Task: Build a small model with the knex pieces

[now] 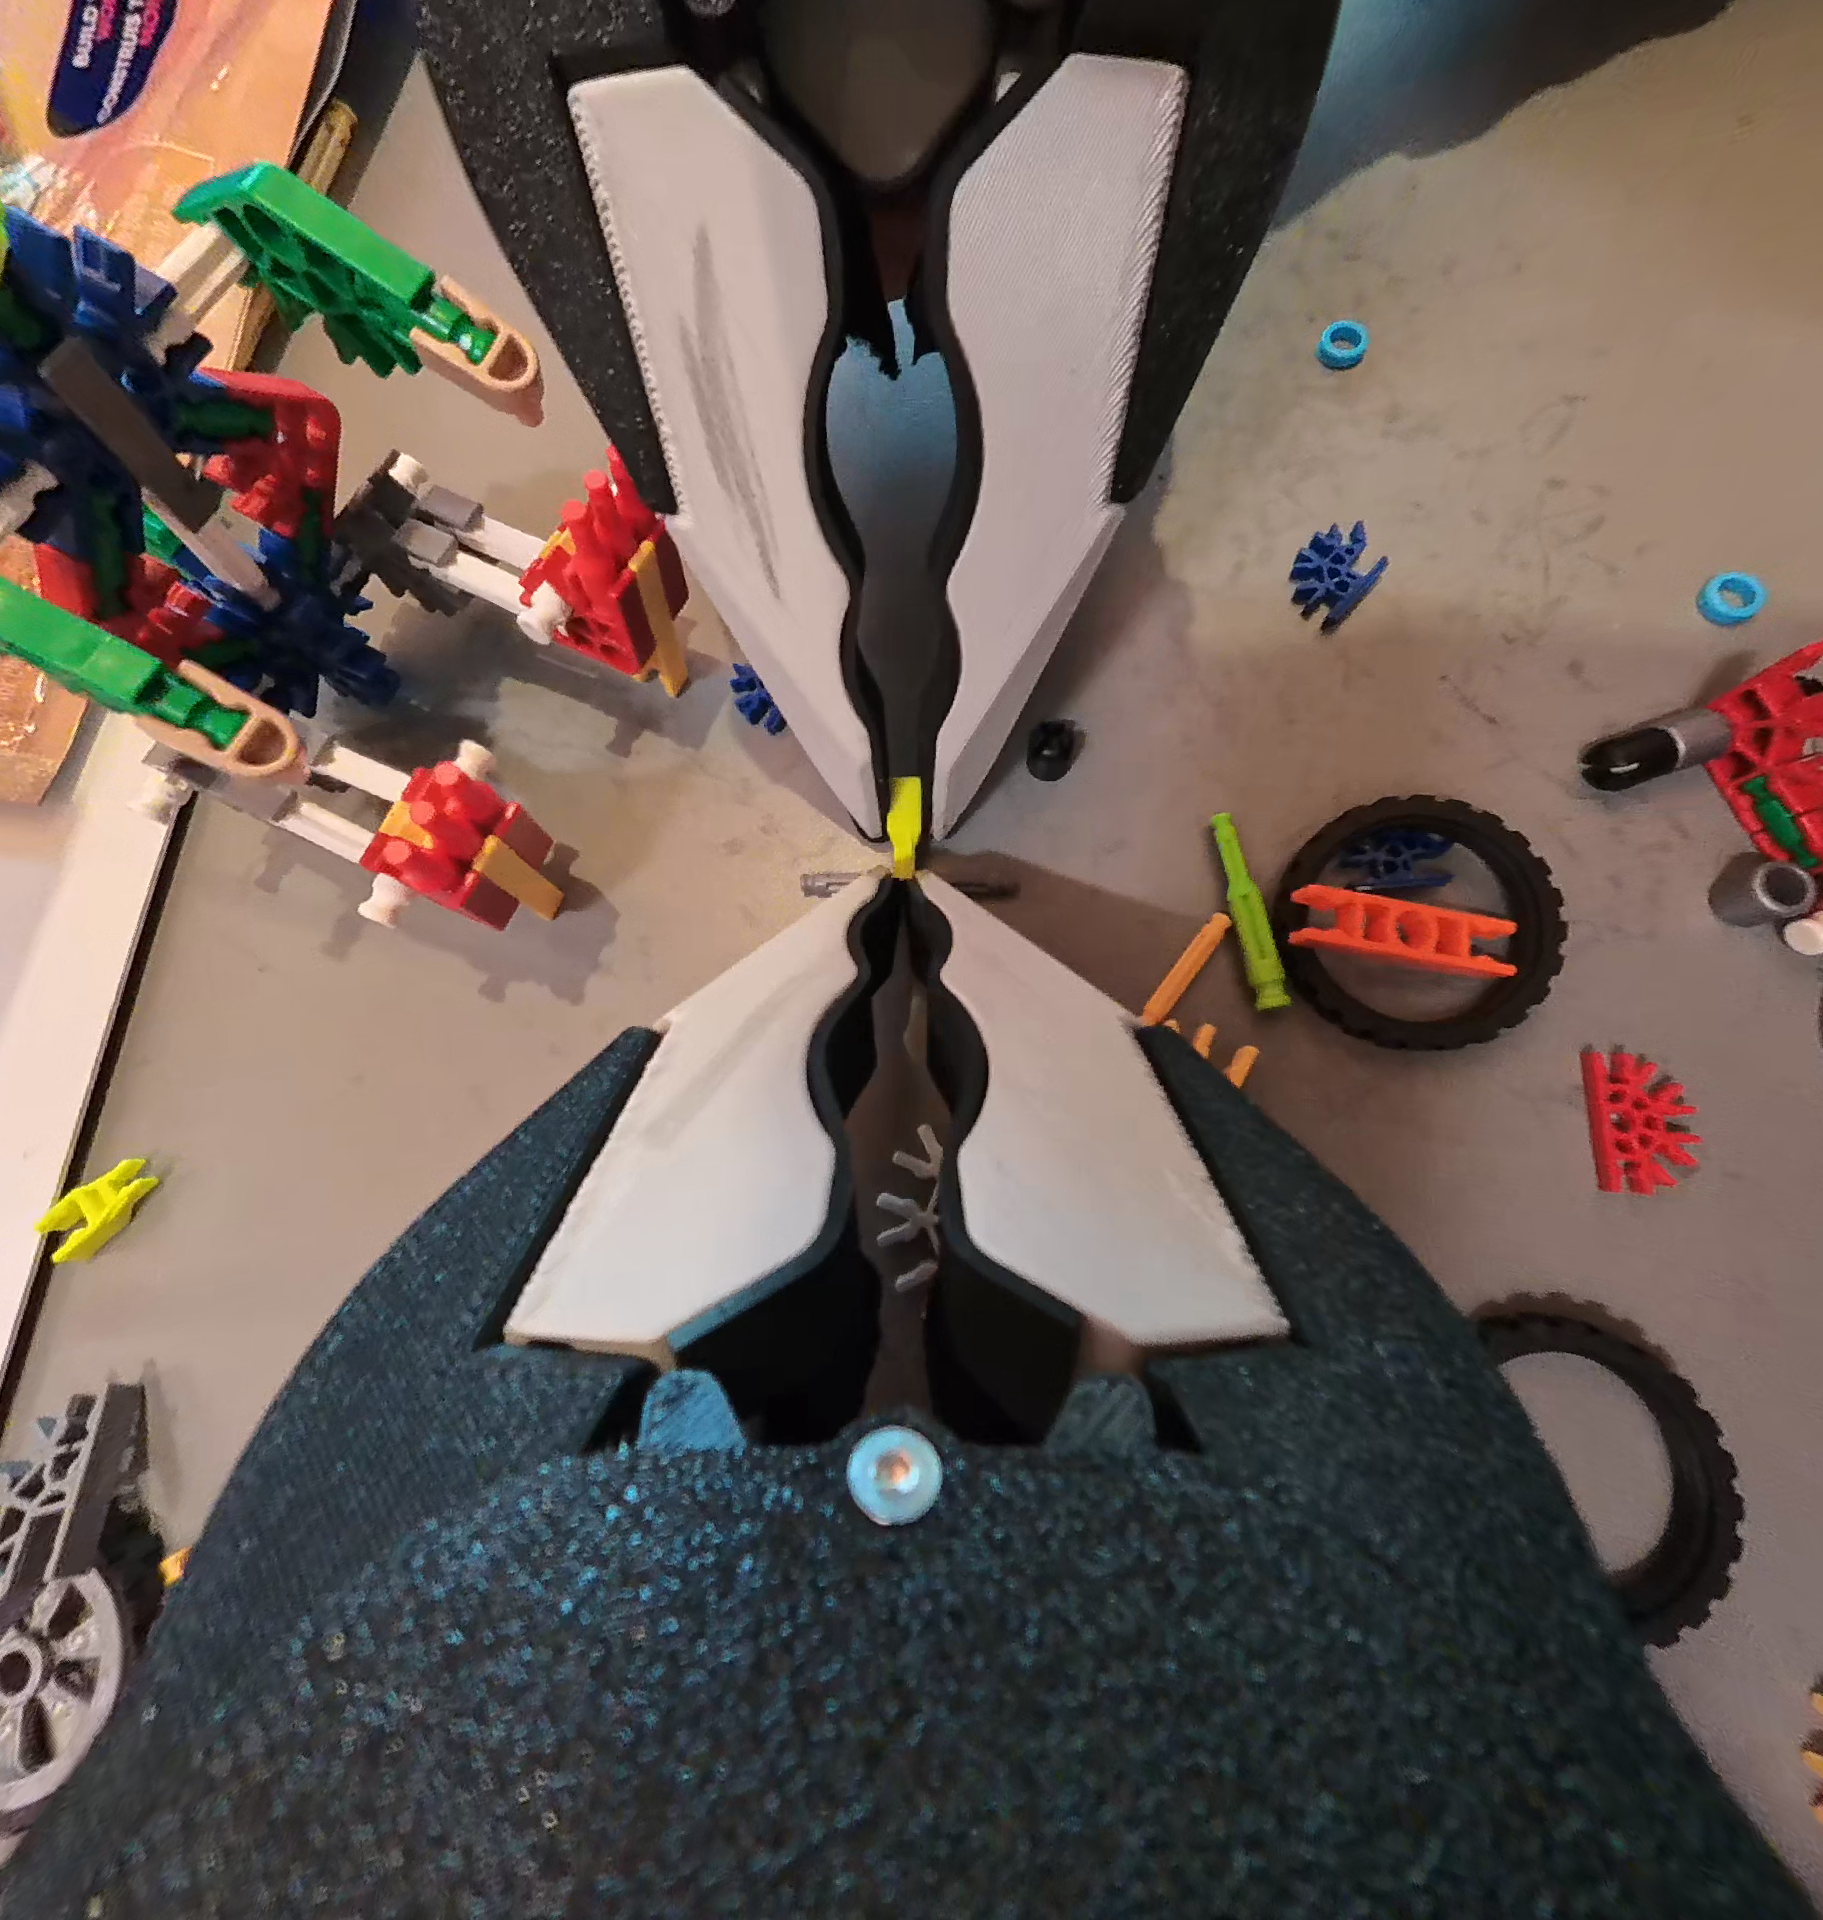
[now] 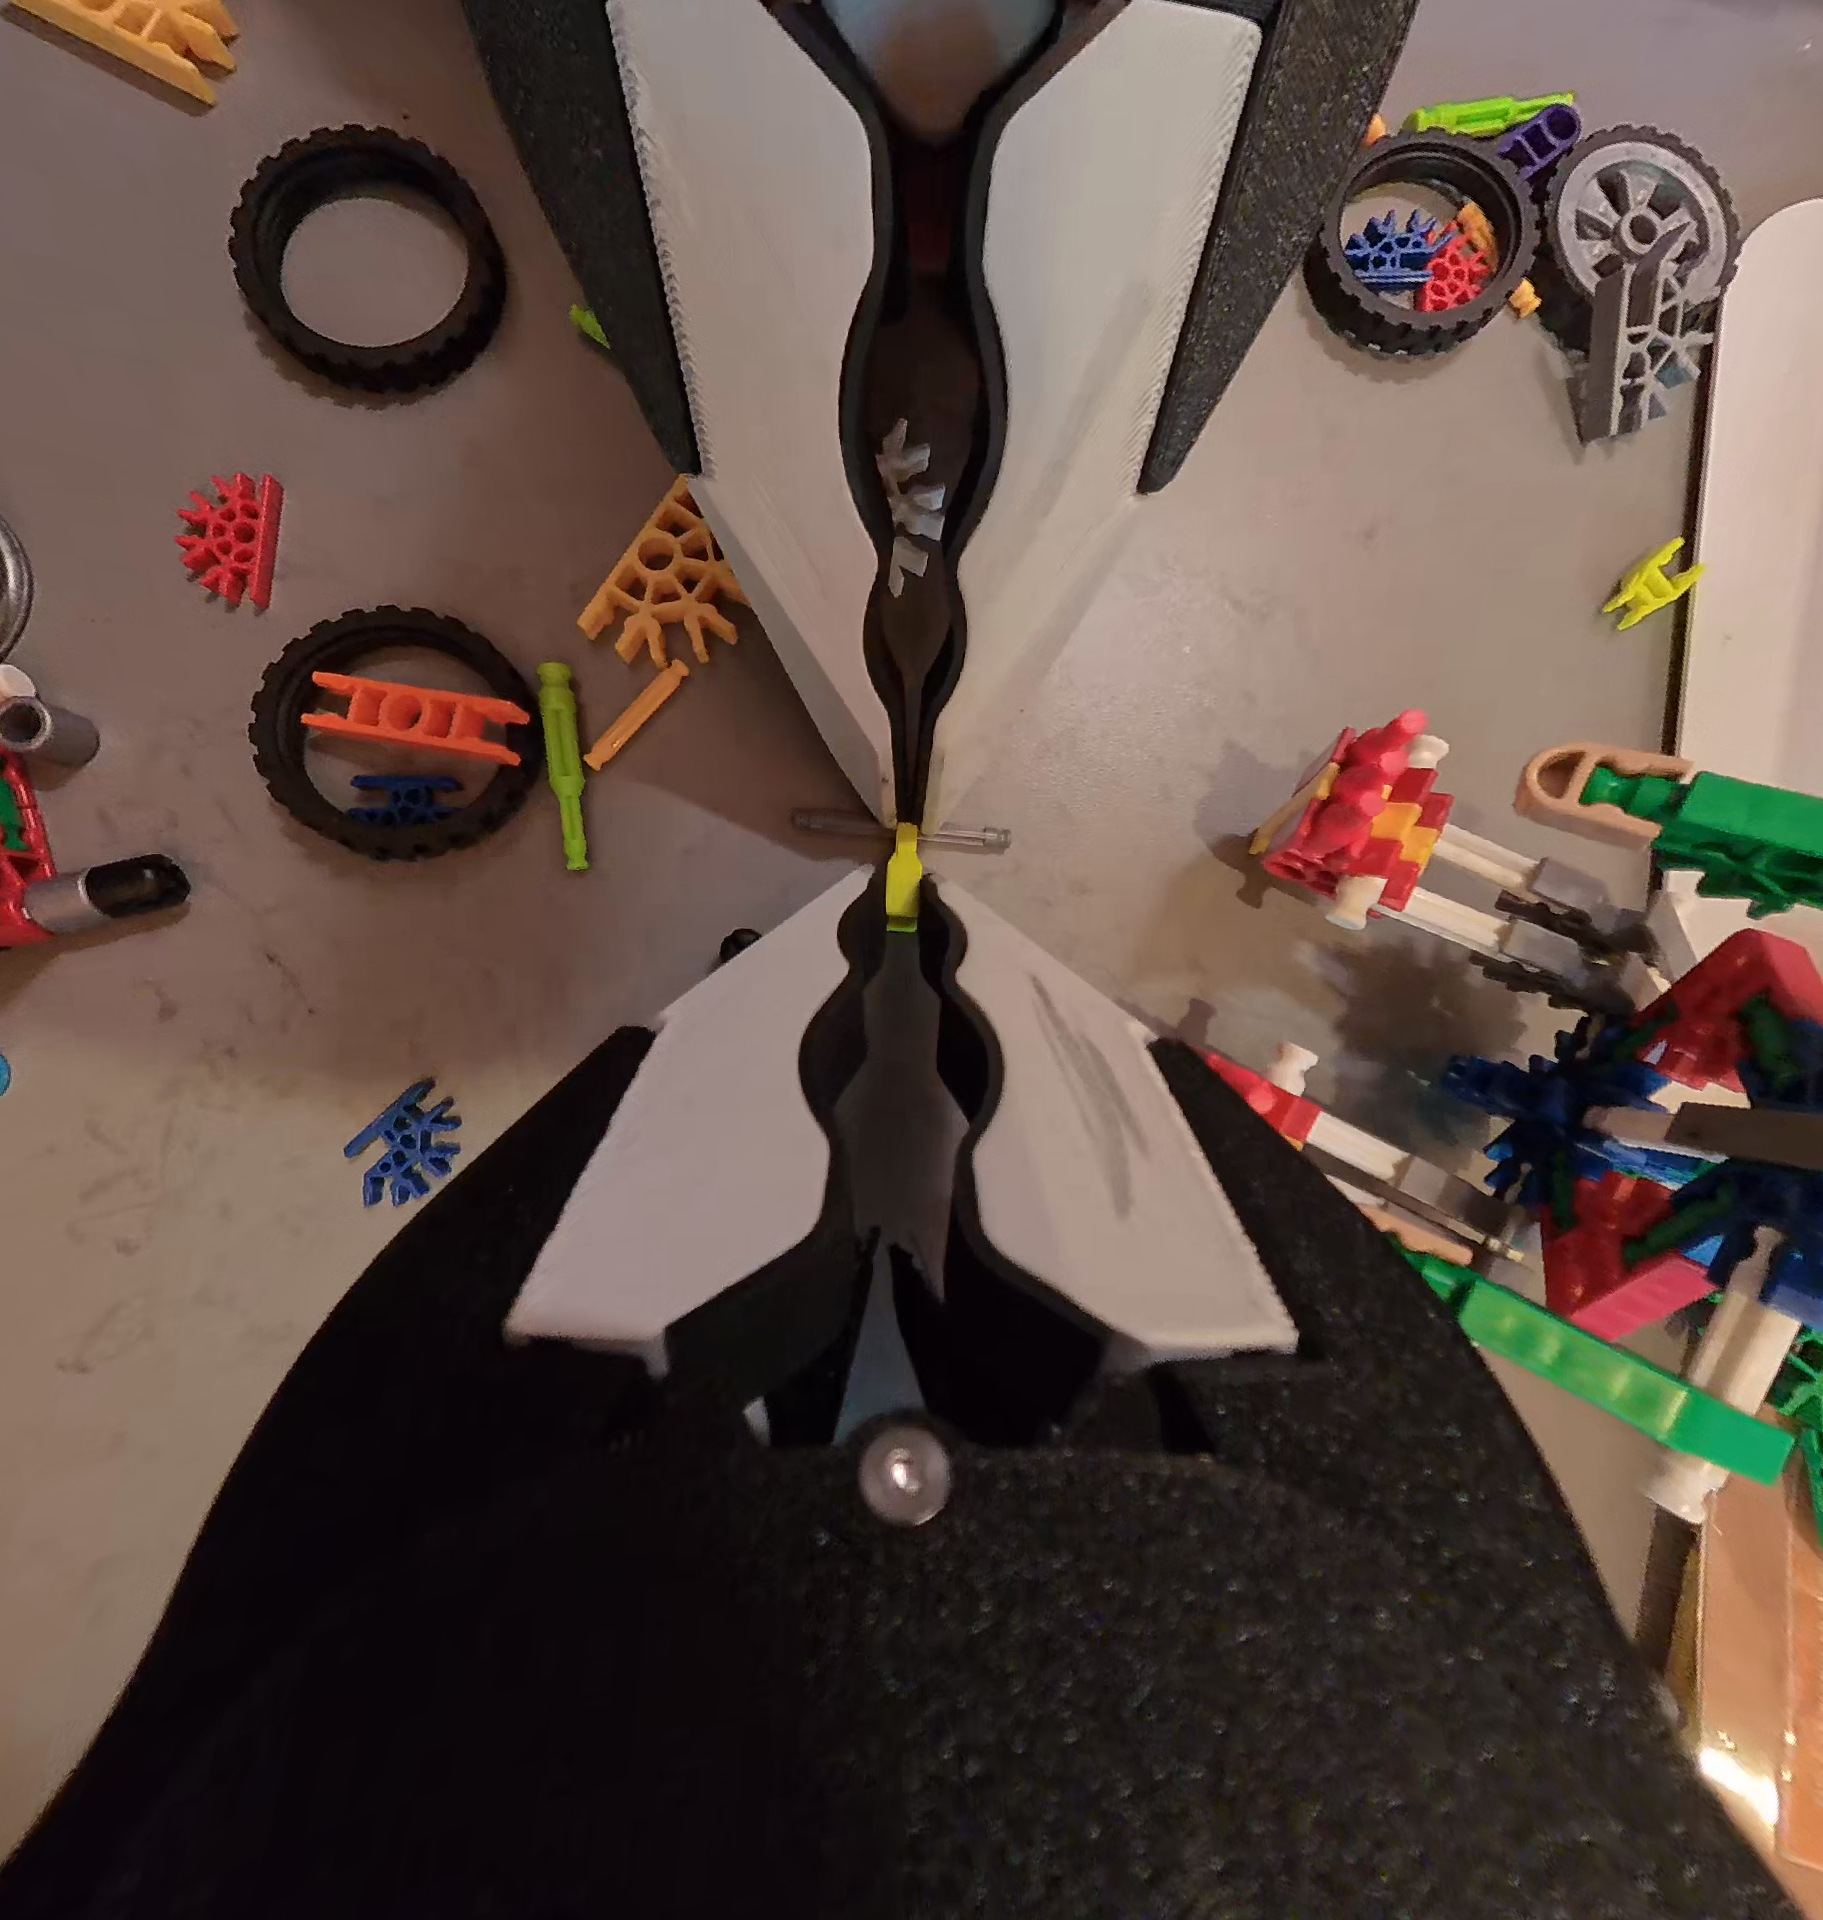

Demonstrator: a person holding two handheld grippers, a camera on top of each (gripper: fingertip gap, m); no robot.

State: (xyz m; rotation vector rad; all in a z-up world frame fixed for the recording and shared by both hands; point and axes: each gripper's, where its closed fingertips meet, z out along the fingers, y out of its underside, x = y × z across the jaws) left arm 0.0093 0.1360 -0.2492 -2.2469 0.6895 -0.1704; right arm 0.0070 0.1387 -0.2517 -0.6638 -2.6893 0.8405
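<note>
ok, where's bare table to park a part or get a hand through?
Bare grey table: below the blue connector, beside the right gripper; and between the yellow connector and the red block. Crowded: the tyre holding the orange piece, the model. Centre: right gripper shut on the yellow clip, left gripper on the grey rod.

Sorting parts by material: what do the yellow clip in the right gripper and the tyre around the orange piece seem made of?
Yellow clip: likely hard moulded plastic, smooth with slight sheen and crisp edges, pinched in the right gripper. Tyre: probably rubber, matte black with knobbly tread.
</note>
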